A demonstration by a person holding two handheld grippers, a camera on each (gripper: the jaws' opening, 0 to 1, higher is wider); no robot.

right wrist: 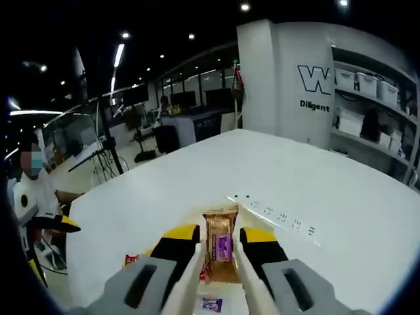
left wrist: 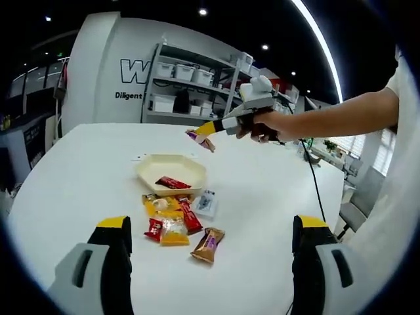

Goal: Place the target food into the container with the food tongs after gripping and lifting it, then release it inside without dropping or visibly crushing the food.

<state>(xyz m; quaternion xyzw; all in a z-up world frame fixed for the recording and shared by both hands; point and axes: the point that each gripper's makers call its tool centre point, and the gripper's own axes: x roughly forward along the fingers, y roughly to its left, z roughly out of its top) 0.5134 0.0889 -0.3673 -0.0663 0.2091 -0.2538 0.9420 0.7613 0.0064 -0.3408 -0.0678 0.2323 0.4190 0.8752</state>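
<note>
hidden/unclear first: in right gripper view the tray [right wrist: 244, 211] is mostly covered by the right gripper [right wrist: 218, 244] and the snack it carries, only a pale sliver of rim shows beside the pkt. tongs [right wrist: 197, 279] are cut off at the frame bottom, just two pale blades running up between the yellow-tipped jaws. a red wrapper corner [right wrist: 132, 260] and a small blue/white pkt [right wrist: 211, 304] peek out under the jaws, labels unreadable. in left gripper view the held snack's print is too small to read, and the tong blades can't be made out.

right gripper: jaws squeezed in on the tongs, tongs pinching a brown snack pkt w/ purple label [right wrist: 220, 252]. pkt hangs upright between the blades, looks flat, no visible crush. left gripper view shows the same right gripper [left wrist: 213, 128] up in the air above and behind the tray [left wrist: 191, 168], snack pkt [left wrist: 200, 139] dangling at its tip, well clear of the table [left wrist: 79, 170]. person's hand [left wrist: 262, 125] wraps the grip.

left gripper [left wrist: 211, 239]: jaws spread wide, nothing between them, touching nothing, hovering near side of the tray over the table.

tray: cream, hexagonal, on the white table, one red pkt [left wrist: 173, 183] inside. just in front of the tray, a loose pile: yellow pkts [left wrist: 165, 207], red stick [left wrist: 190, 216], small red pkt [left wrist: 154, 229], clear/blue pkt [left wrist: 206, 203], brown pkt [left wrist: 208, 245] nearest the left gripper.
</note>
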